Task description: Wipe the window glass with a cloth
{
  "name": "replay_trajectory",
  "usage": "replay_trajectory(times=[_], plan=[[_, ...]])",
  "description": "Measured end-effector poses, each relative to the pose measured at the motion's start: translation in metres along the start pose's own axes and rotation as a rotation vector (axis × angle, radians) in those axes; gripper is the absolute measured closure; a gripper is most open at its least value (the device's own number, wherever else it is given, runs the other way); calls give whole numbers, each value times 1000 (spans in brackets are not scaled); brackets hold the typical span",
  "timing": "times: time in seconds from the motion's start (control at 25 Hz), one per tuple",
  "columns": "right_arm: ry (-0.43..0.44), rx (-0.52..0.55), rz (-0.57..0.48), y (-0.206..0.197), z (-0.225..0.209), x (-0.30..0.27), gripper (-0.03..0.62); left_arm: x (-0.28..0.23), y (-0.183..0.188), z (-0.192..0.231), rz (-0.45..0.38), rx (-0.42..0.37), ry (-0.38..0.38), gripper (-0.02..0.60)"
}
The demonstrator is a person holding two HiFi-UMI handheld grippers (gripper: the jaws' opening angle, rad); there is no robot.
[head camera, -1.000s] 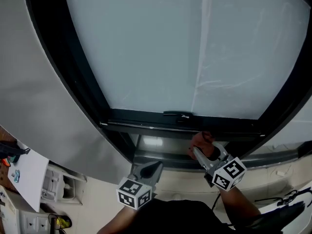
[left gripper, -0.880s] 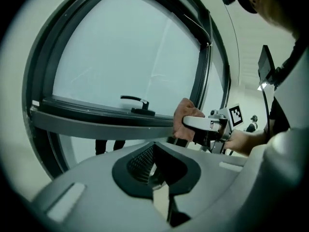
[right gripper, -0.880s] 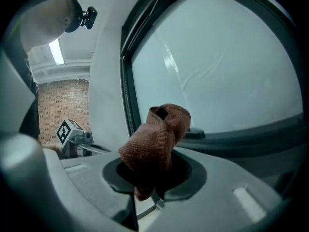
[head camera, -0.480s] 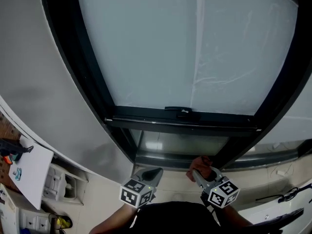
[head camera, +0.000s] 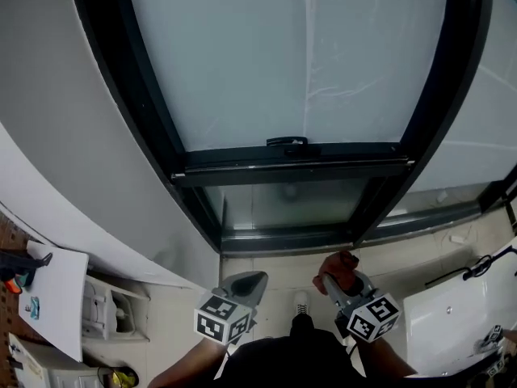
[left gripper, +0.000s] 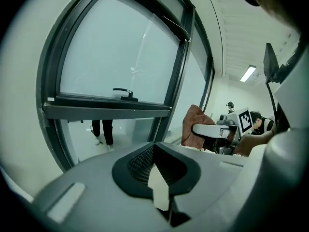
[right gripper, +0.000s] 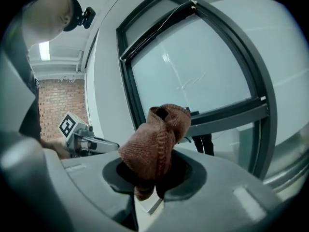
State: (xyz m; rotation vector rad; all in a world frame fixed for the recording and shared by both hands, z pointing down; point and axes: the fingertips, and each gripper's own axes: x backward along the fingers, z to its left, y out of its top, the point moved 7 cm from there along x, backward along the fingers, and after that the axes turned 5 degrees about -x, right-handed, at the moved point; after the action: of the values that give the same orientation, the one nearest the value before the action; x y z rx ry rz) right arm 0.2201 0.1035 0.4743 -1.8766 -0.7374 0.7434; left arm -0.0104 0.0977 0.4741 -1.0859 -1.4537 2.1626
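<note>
The window glass (head camera: 258, 63) is a large frosted pane in a dark frame (head camera: 153, 111), with a black handle (head camera: 287, 141) on its lower bar. A rust-brown knitted cloth (right gripper: 155, 141) sticks up bunched from my right gripper (right gripper: 147, 187), which is shut on it. In the head view that cloth (head camera: 338, 267) and right gripper (head camera: 343, 285) sit low, below the window and clear of the glass. My left gripper (head camera: 242, 284) hangs beside it, jaws closed together with nothing between them (left gripper: 161, 192). The cloth (left gripper: 193, 124) also shows in the left gripper view.
A smaller lower pane (head camera: 291, 204) lies under the handle bar. A grey wall (head camera: 65, 136) flanks the window on the left. A white board (head camera: 56, 297) and a white fixture (head camera: 105, 309) stand lower left; a white surface with a cable (head camera: 452, 305) lower right. People stand behind in the room (left gripper: 231, 108).
Both grippers have dropped away from the window's lower frame toward me; the right gripper with the cloth was at the sill and now hangs below it. The view has shifted right.
</note>
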Motion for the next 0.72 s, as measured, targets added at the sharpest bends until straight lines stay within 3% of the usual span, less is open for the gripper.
replay_trajectory(times=[0.2,0.44,0.72], plan=[[-31,-21,35,-41,38,45,505,19,-35,-25,29,16,-65,565],[-40,16,28,-51,61,78,505,33,-48,-54,19,4,-90,565],[20,42,48,-48,55,91,505,44,-43,-74,-14,0,-20,565]])
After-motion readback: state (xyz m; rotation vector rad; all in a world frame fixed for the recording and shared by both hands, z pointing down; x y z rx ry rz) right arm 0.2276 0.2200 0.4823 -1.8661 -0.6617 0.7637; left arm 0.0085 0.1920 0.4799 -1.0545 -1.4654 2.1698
